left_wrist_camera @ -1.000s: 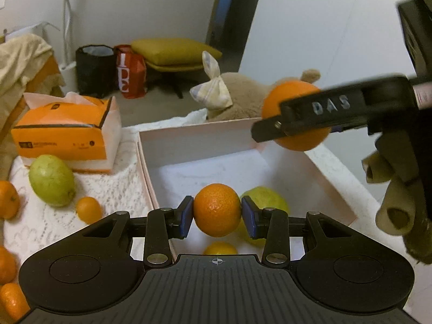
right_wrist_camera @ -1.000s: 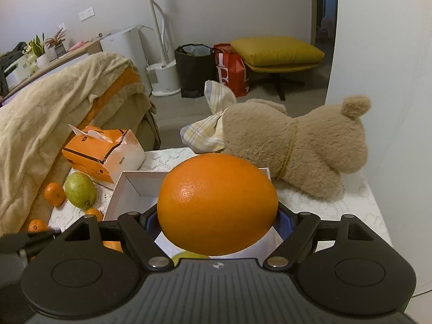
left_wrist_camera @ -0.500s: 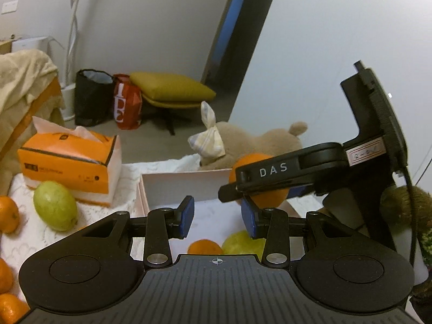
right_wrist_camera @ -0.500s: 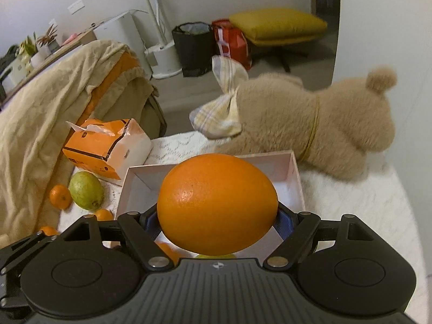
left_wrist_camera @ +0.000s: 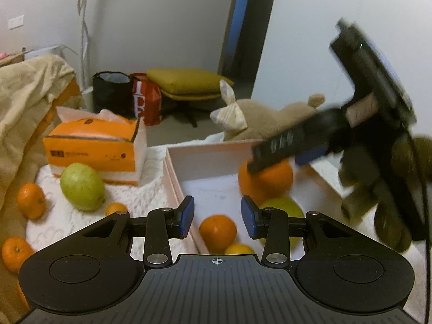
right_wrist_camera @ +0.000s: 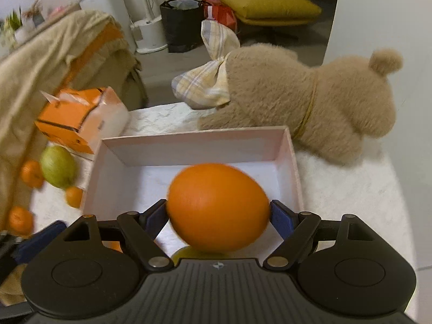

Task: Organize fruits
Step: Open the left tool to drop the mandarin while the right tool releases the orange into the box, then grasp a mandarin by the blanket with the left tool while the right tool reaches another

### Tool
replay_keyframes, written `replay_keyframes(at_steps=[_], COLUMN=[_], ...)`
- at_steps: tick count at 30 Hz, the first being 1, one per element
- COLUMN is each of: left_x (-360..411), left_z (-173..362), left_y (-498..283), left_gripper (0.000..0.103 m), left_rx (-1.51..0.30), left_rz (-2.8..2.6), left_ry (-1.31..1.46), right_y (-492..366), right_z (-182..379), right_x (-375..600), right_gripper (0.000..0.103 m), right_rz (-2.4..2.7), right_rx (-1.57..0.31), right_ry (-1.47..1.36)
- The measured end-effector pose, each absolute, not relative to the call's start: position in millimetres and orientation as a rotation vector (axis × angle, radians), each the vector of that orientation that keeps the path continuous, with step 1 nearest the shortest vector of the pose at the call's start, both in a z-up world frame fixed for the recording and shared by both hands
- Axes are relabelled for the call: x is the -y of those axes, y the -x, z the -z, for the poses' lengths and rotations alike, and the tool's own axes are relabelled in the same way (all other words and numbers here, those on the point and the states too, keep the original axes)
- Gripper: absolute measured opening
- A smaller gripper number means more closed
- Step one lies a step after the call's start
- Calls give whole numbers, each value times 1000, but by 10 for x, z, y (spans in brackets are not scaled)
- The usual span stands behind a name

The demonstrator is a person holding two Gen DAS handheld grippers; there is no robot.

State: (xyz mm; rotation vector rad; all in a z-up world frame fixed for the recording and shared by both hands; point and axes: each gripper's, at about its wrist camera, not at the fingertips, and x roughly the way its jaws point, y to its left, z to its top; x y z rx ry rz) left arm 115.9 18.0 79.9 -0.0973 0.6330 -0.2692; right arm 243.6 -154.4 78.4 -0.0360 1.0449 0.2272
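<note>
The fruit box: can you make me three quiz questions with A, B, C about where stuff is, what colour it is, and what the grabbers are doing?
1. Where is the big orange?
A. Between the right gripper's pads, over the box
B. Beside the tissue box
C. On the teddy bear

2. What colour is the large fruit lying in front of the tissue box?
A. Red
B. Green
C. Purple

3. What is the left gripper holding?
A. A small orange
B. A tissue
C. Nothing, its jaws are open

Answers:
1 A: the right wrist view shows both blue pads pressing the orange above the box floor.
2 B: the left wrist view shows it yellow-green on the white cloth.
3 C: only the box edge and a small orange lying in the box show in the gap between its pads.
</note>
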Motion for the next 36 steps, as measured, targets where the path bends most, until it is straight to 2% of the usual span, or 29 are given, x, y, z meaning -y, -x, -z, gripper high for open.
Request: replay_keyframes(at_steps=[7,15,26,36], left_x=[-499,-1039,-1150,-1121], left_z=[-759,-737,-440,-280], left_y=[-681,-275,-140,-535], left_gripper=[43,43,43,46], left_rx=[-577,-551,-655,-724], left_rz=[215,-18,-91,-258], left_ry=[156,69,-57,-120], right_y=[-2139,-1256,-231,-112], right_z=[-1156,-1137,-631,-368], right_x=[1660,1668,1804,1723], right_gripper=[81,85,85,85], right_rz=[-296,-293,-524,-576], right_rx=[-849,-591,-625,-633], right_ry=[8,210,171,152])
